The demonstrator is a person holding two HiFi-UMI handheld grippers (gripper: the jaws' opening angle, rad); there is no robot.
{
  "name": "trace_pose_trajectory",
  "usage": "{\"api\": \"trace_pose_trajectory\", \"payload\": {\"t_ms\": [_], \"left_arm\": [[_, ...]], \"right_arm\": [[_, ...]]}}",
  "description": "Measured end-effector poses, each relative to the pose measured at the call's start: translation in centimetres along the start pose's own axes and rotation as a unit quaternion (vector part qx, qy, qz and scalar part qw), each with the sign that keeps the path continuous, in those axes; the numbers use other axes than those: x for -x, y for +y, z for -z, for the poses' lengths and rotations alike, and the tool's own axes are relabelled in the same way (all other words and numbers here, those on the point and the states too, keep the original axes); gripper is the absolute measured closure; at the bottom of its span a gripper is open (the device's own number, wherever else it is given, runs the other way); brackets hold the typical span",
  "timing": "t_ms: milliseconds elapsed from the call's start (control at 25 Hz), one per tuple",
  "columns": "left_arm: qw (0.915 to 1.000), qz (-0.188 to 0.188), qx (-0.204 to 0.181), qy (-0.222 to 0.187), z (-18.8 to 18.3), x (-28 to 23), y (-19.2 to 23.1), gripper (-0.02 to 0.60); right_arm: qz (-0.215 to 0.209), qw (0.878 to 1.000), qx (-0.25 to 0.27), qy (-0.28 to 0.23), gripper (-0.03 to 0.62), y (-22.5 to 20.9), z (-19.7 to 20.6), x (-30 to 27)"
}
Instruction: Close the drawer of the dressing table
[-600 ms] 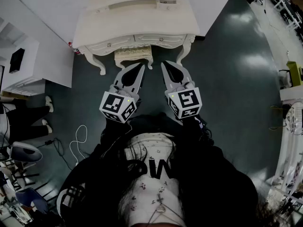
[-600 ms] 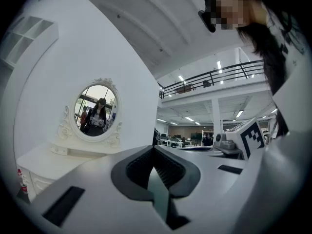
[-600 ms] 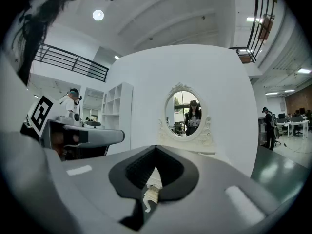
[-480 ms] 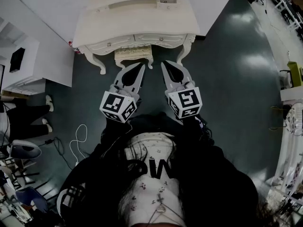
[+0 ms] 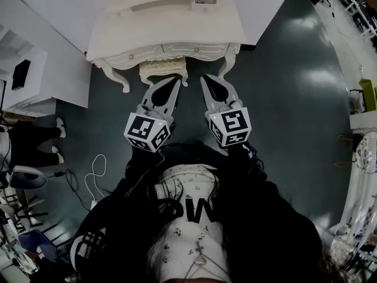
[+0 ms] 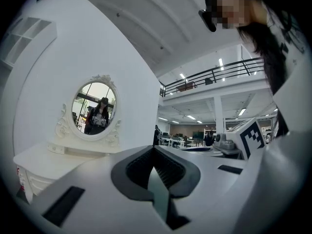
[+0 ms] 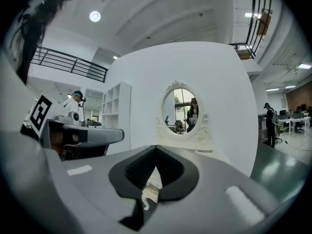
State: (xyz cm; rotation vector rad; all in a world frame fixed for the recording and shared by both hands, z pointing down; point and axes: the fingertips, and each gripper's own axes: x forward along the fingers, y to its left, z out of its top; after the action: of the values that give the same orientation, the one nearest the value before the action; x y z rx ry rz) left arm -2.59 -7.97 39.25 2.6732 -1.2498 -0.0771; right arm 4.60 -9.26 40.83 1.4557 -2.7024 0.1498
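Slightly leftward and farther than before sits the dressing table [image 5: 171,25] in the head view; both tongs have kept their place. The left gripper [image 5: 175,82] and right gripper [image 5: 204,78] hover near its stool [image 5: 164,69], each with jaws pressed together on nothing. The drawer [image 5: 185,50] lies beyond them, seemingly flush with the front, though it is small here.
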Motion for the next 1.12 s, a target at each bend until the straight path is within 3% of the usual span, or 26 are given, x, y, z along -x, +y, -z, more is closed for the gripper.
{"api": "trace_pose_trajectory", "payload": {"t_ms": [280, 480, 640, 920, 1120], "left_arm": [[0.9998, -0.022, 0.004, 0.000, 1.3, -2.7, -1.3, 0.581], [0.9992, -0.037, 0.009, 0.010, 0.6, 1.5, 0.5, 0.581], [0.9992, -0.037, 0.002, 0.013, 0.8, 0.5, -0.2, 0.581], [0.9989, -0.042, 0.005, 0.022, 0.5, 5.7, -0.4, 0.581], [0.9993, -0.027, 0.005, 0.027, 1.0, 4.2, -0.6, 0.581]], "right_arm": [[-0.020, 1.000, 0.002, 0.010, 0.586, -3.1, 1.3, 1.0], [-0.038, 0.999, -0.002, 0.019, 0.586, 1.5, 0.9, 0.3], [-0.039, 0.999, -0.010, 0.016, 0.586, 0.3, 1.4, 0.3], [-0.042, 0.999, -0.019, 0.020, 0.586, 5.3, 1.4, 2.2], [-0.029, 0.999, -0.023, 0.027, 0.586, 3.8, 2.0, 1.9]]}}
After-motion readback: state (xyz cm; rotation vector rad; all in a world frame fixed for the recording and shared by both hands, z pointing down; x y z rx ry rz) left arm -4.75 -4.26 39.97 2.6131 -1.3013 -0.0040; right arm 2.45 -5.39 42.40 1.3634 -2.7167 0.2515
